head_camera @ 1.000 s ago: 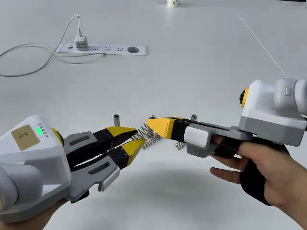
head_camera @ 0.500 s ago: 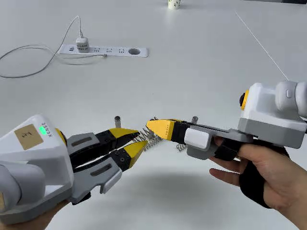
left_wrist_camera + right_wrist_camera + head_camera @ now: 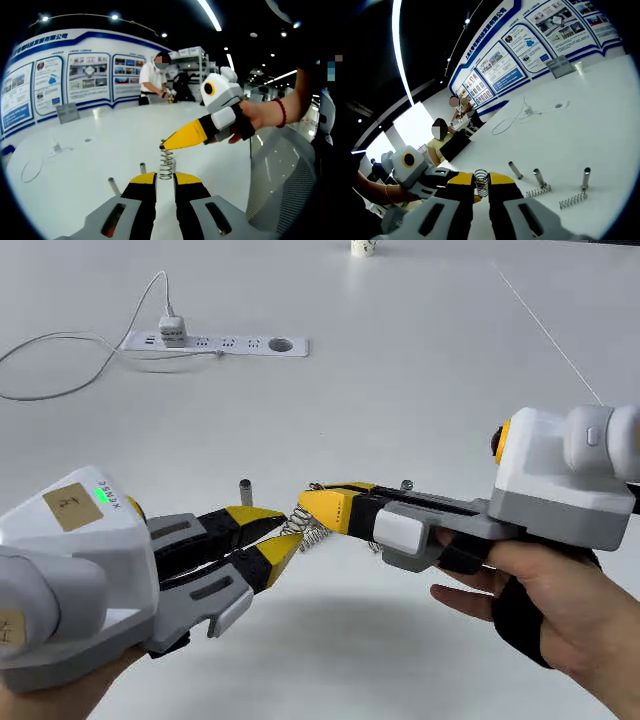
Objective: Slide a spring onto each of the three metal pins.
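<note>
One steel spring hangs in the air between both grippers. My left gripper comes in from the lower left and is shut on one end of it. My right gripper reaches in from the right, its yellow tips pinched on the other end. In the left gripper view the spring stands upright from my left gripper, and the right gripper touches its top. Three metal pins stand bare on the white table. Two loose springs lie beside them.
A white power strip with a plugged-in charger and a looping cable lies at the far left of the table. A small cup stands at the far edge. People work at the back of the room.
My left gripper has edged up and a little closer to the right one. The spring stays between the two sets of tips, and the right gripper has hardly moved.
</note>
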The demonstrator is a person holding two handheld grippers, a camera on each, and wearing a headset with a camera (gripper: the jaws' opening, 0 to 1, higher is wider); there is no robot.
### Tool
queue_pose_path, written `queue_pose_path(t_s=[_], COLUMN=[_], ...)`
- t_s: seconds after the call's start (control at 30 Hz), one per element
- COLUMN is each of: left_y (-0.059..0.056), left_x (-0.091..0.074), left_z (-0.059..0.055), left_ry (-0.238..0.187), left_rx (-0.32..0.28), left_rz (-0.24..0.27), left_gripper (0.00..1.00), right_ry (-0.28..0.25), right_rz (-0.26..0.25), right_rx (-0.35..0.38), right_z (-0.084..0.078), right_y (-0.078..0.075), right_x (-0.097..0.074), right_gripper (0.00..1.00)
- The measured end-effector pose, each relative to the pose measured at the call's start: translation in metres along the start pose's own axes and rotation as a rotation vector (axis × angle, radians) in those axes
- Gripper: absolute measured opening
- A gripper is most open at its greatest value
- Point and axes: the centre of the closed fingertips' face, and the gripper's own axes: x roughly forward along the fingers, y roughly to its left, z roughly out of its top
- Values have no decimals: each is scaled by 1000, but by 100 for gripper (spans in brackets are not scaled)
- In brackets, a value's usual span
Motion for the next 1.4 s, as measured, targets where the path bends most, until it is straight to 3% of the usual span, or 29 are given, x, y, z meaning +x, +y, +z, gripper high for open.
queue_pose_path(t_s=[0.13,0.4,0.67,1.07,1.4], left_y=[1,6,12,21,27], left_x=[-3,-8,-13,-16,-16], left_z=[0,-13,-21,-29,-33], left_ry=[-13,49,75,91,91], left_rx=[-12,-50,-60,-89,-123], left_rz=[4,30,65,121,146], left_gripper=[14,23,31,42,53], right_ry=[3,5,23,33,4], right_rz=[-1,-13,-33,-75,-113], right_rx=[-12,-62,-155,-270,-292], right_z=[0,2,3,8,16], right_y=[-1,-1,-1,-5,-15], right_x=[1,5,10,26,43], right_gripper=[11,11,11,11,11])
